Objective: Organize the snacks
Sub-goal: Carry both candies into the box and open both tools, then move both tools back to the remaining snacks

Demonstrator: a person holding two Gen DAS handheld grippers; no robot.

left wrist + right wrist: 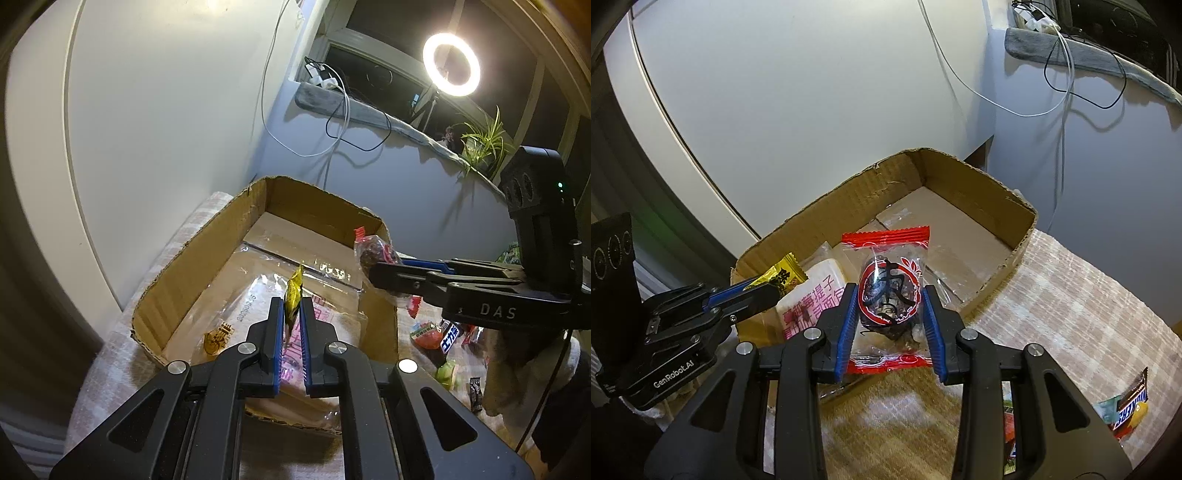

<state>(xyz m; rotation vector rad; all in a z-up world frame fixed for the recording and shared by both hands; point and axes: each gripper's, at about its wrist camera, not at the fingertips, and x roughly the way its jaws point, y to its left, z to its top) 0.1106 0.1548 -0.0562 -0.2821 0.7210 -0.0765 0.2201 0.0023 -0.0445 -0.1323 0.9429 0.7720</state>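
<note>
Pinching a yellow candy (294,295) in the left tool (292,306) above the cardboard box (207,254) — clamping a red-edged date packet (886,295) in the right tool (889,295) over its near rim.

Your yellow candy packet (294,295) stands on edge above the open cardboard box (207,258), pinched at its lower half. The red-edged clear packet (886,295) – dark dried fruit inside, a black character on front – hangs upright over the box's near rim. A white-and-pink packet (812,295) lies flat inside. More snacks (439,334) – a Snickers bar (1130,406) among them – lie scattered on the checked cloth beside the box.
</note>
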